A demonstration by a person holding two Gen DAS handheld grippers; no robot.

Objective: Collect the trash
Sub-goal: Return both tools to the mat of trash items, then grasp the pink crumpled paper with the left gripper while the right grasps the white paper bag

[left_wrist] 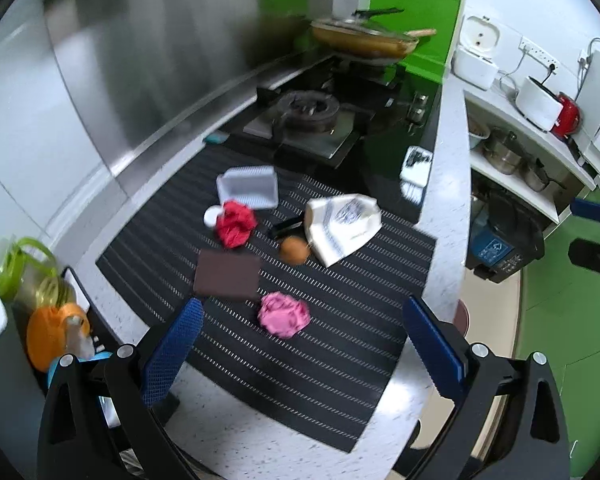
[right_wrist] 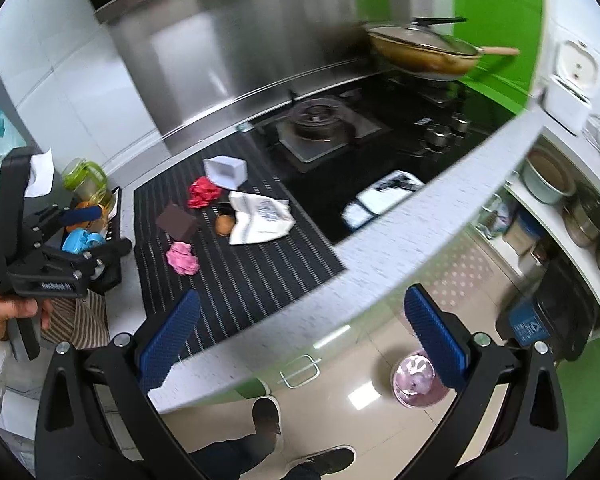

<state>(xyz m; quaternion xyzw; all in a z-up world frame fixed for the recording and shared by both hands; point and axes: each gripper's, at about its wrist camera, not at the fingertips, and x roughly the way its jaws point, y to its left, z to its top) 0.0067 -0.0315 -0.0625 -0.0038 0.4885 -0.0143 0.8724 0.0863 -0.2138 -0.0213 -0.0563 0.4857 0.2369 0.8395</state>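
left gripper (left_wrist: 300, 336): blue pads spread wide, holding nothing, hanging over the near end of the striped mat (left_wrist: 340, 380), just this side of the pink wad (left_wrist: 284, 314). right gripper (right_wrist: 300, 332): jaws likewise spread and empty, out past the counter edge (right_wrist: 380, 280) above the floor. on the mat, from near to far: pink wad; brown pad (left_wrist: 227, 276) just beside it; egg (left_wrist: 295, 250) touching the corner of a printed paper bag (left_wrist: 342, 222); a small black item (left_wrist: 286, 227) tucked against the bag, kind unclear; red wad (left_wrist: 236, 222) with a white cap (left_wrist: 211, 215) at its side; white tray (left_wrist: 247, 186) behind the red wad, lying tilted. beyond the mat: gas hob (left_wrist: 312, 114), lidded pan (left_wrist: 364, 36) on the far burner. a black-and-white packet (left_wrist: 416, 170) on the dark hob glass near the counter edge. left end of the counter: rack with orange (left_wrist: 50, 336) and green (left_wrist: 28, 268) containers. floor, seen from the right wrist: pink-lined bin (right_wrist: 418, 376) below the counter, dark bin (right_wrist: 548, 320) under the shelves, a person's shoes (right_wrist: 266, 416). a hand (right_wrist: 4, 316) grips the left tool's handle.
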